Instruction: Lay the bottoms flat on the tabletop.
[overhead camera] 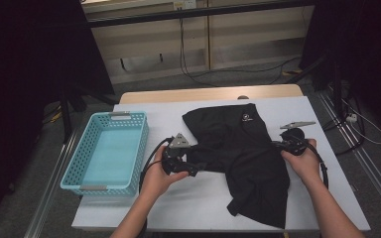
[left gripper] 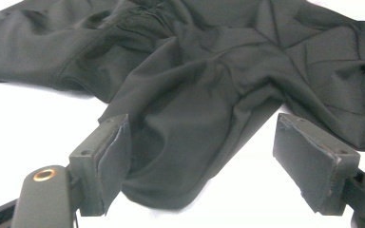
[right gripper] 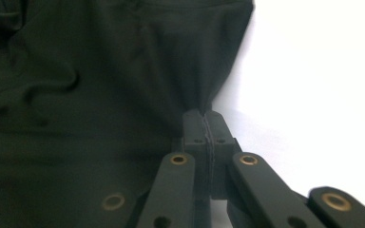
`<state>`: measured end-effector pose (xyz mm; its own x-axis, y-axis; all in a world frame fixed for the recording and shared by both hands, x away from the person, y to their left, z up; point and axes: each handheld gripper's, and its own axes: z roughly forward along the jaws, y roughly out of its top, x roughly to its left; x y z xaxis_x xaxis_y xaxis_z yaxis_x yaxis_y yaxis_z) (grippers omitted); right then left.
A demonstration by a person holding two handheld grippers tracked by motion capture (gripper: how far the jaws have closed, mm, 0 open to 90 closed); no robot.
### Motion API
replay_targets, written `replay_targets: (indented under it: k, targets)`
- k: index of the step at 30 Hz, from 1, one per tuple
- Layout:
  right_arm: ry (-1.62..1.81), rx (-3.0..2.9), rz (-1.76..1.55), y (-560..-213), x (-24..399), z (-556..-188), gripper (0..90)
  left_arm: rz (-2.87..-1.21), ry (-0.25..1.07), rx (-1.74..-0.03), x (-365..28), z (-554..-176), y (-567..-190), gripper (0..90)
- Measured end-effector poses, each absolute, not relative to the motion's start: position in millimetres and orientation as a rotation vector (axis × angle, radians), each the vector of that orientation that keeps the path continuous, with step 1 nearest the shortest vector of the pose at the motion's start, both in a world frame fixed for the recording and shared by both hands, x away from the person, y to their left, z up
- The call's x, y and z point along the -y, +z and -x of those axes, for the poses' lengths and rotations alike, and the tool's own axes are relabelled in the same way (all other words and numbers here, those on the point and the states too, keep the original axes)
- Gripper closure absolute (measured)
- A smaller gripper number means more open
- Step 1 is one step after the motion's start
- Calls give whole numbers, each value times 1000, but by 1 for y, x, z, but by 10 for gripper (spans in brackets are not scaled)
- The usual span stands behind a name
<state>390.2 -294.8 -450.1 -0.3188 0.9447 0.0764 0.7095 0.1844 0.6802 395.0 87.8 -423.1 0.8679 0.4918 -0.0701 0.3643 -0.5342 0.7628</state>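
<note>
Nearest to you, your left hand [overhead camera: 159, 174] holds the left gripper [overhead camera: 191, 166] at the left edge of the crumpled black fabric garment [overhead camera: 245, 158], which sprawls across the middle and right of the white-covered table [overhead camera: 198, 198]. In the left gripper view that gripper [left gripper: 209, 152] has its jaws spread wide, and a rounded fold of the black garment [left gripper: 204, 95] sits right between them, brushing the left pad [left gripper: 116, 156] and clear of the right one. So it's around the cloth but not biting it.

On the other side, your right hand [overhead camera: 302, 161] has the right gripper [overhead camera: 278, 145] at the garment's right edge. In the right gripper view the right gripper [right gripper: 204, 124] has its jaws pressed flat together, with a pinch of the dark cloth [right gripper: 100, 85] running straight into the tips, so it's clamped on the fabric edge.

Off to your left, just beside the left gripper's trailing cable, sits the light blue perforated plastic basket [overhead camera: 74, 171] with grey handles, nothing in it that I can see, and apart from the garment.

Further out, the garment's top end with a small white logo [overhead camera: 248, 118] lies toward the far edge of the table. Beyond that there's a bit of wooden tabletop [overhead camera: 208, 93] and some cables on the floor [overhead camera: 198, 77].
</note>
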Motion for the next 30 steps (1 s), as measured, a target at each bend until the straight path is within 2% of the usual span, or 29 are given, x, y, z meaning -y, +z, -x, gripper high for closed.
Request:
replay_targets:
  k: [2,9,30]
  targets:
    - [907,-2098,-1576,-450,299,-389,888,-2191,191,-615,-88,-395,-423,211]
    - [905,-2040,-1546,-446,303,-391,610,-2195,190,-620,-85,-396,-424,208]
    - [952,-1947,-1634,-449,300,-436,615,-2194,208,-632,-91,-399,-421,193]
